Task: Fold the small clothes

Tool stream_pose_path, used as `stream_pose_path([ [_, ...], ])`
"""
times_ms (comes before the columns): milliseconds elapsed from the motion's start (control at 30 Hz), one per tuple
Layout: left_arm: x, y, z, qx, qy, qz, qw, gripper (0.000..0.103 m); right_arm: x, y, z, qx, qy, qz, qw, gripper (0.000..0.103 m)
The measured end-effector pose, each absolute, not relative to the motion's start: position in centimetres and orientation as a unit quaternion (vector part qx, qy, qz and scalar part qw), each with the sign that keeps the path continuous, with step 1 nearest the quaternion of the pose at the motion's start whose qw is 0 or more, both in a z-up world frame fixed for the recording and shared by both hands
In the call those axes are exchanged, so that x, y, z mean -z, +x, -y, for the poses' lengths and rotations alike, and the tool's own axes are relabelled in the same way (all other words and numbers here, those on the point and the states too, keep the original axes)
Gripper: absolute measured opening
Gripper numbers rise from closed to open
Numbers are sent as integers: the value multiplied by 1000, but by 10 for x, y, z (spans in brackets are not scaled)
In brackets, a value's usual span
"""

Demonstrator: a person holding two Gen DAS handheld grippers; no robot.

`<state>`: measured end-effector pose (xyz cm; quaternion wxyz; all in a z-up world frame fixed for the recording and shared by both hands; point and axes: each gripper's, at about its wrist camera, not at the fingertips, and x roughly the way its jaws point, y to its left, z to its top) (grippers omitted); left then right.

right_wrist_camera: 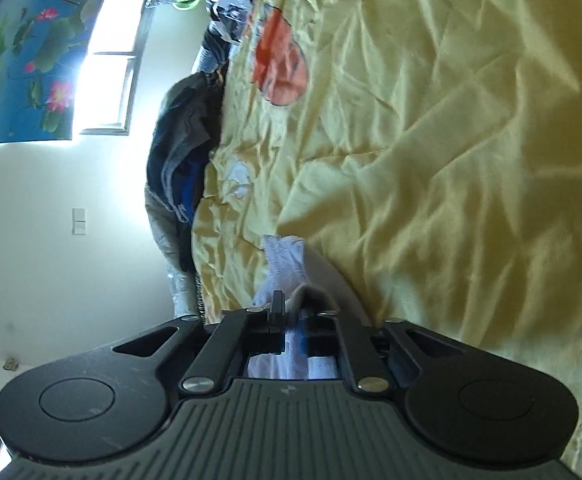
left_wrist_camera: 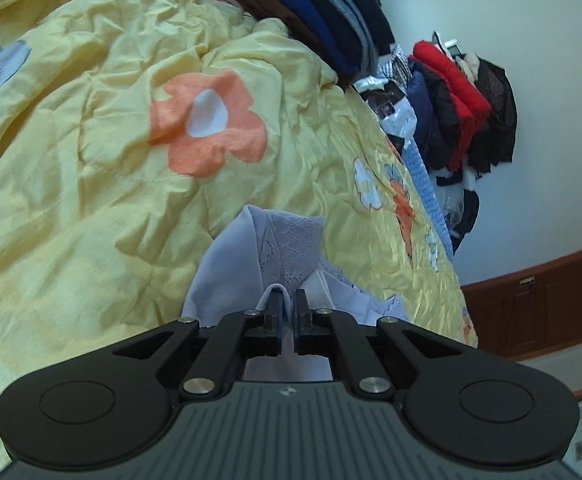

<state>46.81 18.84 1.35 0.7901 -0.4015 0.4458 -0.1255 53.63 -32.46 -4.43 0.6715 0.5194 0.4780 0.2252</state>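
A small white garment (left_wrist_camera: 283, 240) with a lace-knit panel lies on a yellow flowered quilt (left_wrist_camera: 91, 200). My left gripper (left_wrist_camera: 290, 300) is shut on a fold of its near edge, and the cloth fans out ahead of the fingers. In the right wrist view the same white garment (right_wrist_camera: 285, 264) runs forward over the quilt (right_wrist_camera: 451, 160). My right gripper (right_wrist_camera: 294, 304) has its jaws slightly parted. The cloth still sits in the gap and drapes over the right finger, hiding its tip.
A stack of dark folded clothes (left_wrist_camera: 331, 12) sits at the quilt's far edge. Jackets, one of them red (left_wrist_camera: 451, 88), hang on the wall beyond. A dark clothes heap (right_wrist_camera: 183, 140) borders the quilt, with a bright window (right_wrist_camera: 111, 60) behind it.
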Motion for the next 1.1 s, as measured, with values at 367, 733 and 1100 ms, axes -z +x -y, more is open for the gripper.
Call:
stream_pose_path([
  [367, -30, 464, -186, 137, -385, -415, 813, 2, 24, 527, 325, -244, 523, -451, 681, 11],
  [733, 3, 473, -222, 84, -486, -439, 751, 13, 40, 538, 337, -222, 556, -444, 667, 42],
  [1100, -76, 455, -178, 117, -347, -319, 874, 79, -11, 537, 335, -284, 541, -397, 685, 44],
])
